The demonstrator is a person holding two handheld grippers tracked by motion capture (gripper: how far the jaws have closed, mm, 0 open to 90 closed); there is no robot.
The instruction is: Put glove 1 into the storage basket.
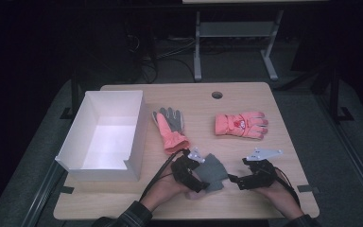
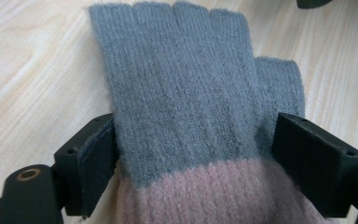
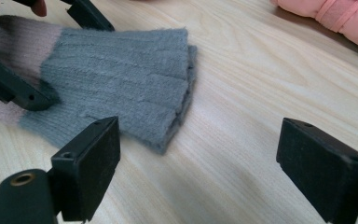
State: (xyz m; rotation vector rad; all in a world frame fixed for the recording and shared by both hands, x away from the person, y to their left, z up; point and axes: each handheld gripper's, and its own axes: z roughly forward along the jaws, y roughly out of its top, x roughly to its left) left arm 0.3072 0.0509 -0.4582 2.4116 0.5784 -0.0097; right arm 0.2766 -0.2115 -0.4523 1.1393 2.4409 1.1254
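Two open tongs; three gloves: grey, grey-pink, pink.

Dim lab or test room, wooden table with cable hole, loose floor cables, metal stand

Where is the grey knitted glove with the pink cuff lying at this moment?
In the high view, the grey knitted glove lies flat on the table near its front edge, between the left gripper and the right gripper, just below the pink-cuffed glove.

The grey glove's pink cuff runs off the left gripper view's bottom edge.
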